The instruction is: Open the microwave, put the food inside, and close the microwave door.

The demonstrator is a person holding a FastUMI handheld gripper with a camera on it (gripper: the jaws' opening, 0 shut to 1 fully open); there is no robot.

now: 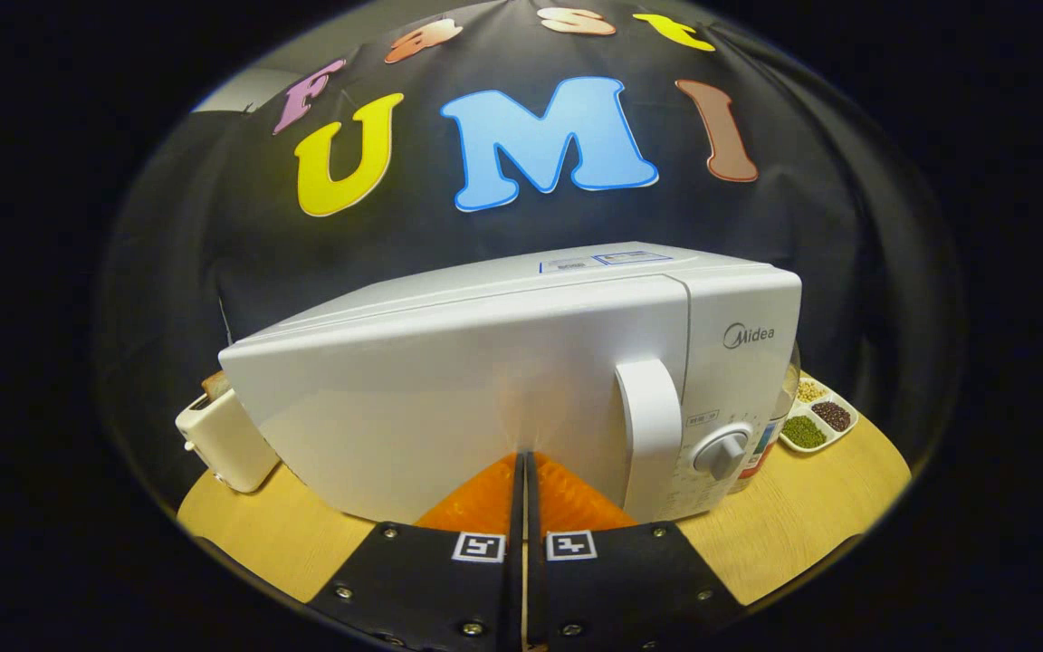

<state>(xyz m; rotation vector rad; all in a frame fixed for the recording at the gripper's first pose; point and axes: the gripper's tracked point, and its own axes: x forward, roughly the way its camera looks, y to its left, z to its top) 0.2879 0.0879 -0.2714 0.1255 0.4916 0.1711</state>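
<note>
1. Standing on the light wooden tabletop (784, 534), the white boxy microwave (449, 407) has its door closed, its curved white handle (650, 435) right of the fingers.
2. The hand-held gripper (521, 466) has its fingers pressed together, tips against the door, holding nothing.
3. A cream toaster (223, 439) sits left; a compartmented white tray of grains (818, 417) sits right.

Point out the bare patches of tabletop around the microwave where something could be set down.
Bare wooden table lies in front of the microwave, right of the shut gripper, up to the seed tray. A smaller strip lies between the toaster and the fingers. It is crowded at the microwave's right side, where a jar stands against it beside the tray.
</note>
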